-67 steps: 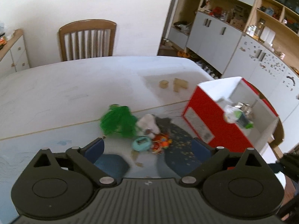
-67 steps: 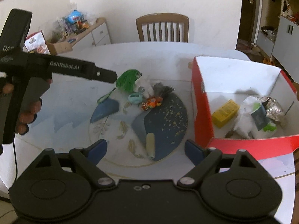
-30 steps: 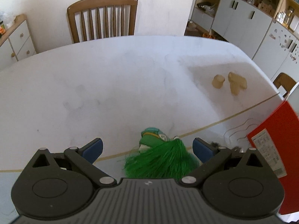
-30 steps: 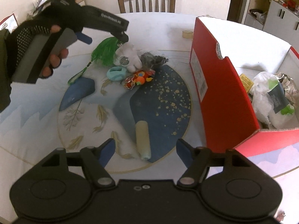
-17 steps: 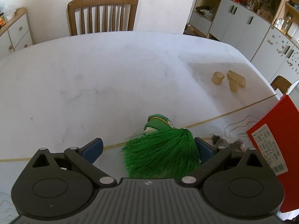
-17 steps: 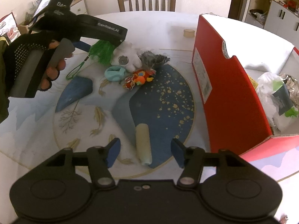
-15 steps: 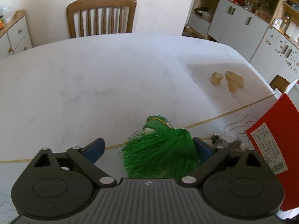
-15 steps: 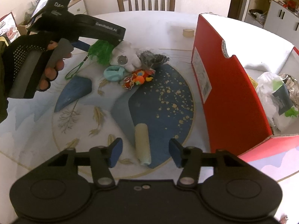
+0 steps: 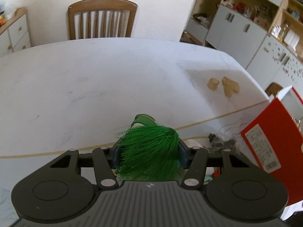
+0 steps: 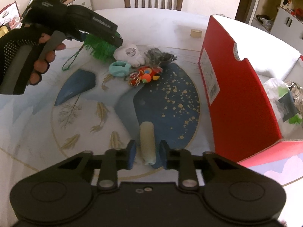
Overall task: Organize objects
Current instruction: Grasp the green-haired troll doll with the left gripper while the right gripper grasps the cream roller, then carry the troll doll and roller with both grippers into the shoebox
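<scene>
A green tassel toy point(image 9: 149, 147) lies at the mat's far edge, and its tuft fills the gap of my left gripper point(image 9: 148, 156). Those jaws are closing, and both blue pads touch the tuft's sides. The right wrist view shows the left gripper point(image 10: 117, 41) in a gloved hand over the same toy point(image 10: 98, 47). My right gripper point(image 10: 147, 157) is shut on the near end of a cream roll point(image 10: 146, 138) that lies on the blue mat. The open red box point(image 10: 236, 87) stands to the right.
Beside the green toy lie a white plush point(image 10: 130, 54), a teal ring point(image 10: 119, 69), a colourful keychain point(image 10: 145, 75) and a grey tuft point(image 10: 161, 56). The box holds a white bag point(image 10: 274, 92) and foil. Cardboard rolls point(image 9: 213, 83) sit farther back, and a wooden chair point(image 9: 102, 19) stands behind the table.
Both pairs of jaws have drawn in from wide. The left now grips the green tuft and the right the cream roll. The left gripper came in closer over the toy.
</scene>
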Demonstrator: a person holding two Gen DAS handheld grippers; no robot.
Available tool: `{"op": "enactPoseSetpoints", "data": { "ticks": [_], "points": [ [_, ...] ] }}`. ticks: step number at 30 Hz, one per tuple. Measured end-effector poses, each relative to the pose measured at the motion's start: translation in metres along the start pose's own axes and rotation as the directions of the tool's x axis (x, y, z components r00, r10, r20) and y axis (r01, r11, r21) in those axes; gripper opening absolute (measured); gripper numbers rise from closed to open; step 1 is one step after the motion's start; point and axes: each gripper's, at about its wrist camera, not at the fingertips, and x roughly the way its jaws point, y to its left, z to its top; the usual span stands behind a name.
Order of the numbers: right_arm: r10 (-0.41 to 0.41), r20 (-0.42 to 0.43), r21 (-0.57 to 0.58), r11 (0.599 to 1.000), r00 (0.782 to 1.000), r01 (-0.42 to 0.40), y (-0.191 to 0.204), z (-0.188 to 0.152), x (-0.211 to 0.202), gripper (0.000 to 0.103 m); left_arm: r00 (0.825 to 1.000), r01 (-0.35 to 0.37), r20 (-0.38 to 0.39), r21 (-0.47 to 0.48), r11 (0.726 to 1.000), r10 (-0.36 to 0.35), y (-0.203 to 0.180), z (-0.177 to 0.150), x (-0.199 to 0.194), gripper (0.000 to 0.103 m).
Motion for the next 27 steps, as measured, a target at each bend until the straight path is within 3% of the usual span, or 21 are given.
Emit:
{"op": "enactPoseSetpoints", "data": {
  "ticks": [7,19,27],
  "points": [
    [0.019,0.023,0.026,0.999,1.0,-0.02,-0.003,0.0,-0.011,0.014,0.999,0.025,0.024,-0.066,0.998,-0.023,0.013,0.004,-0.027,0.055],
    [0.08,0.12,0.058,0.994,0.99,-0.087,-0.015,0.011,-0.068,0.014,0.999,0.042,0.033,-0.028,0.999,-0.042,-0.01,-0.007,-0.095,0.055],
    [0.115,0.192,0.112,0.984,0.975,-0.139,-0.043,0.019,-0.108,0.014,0.996,0.067,0.058,0.004,0.998,-0.067,-0.043,-0.012,-0.136,0.055]
  ]
}}
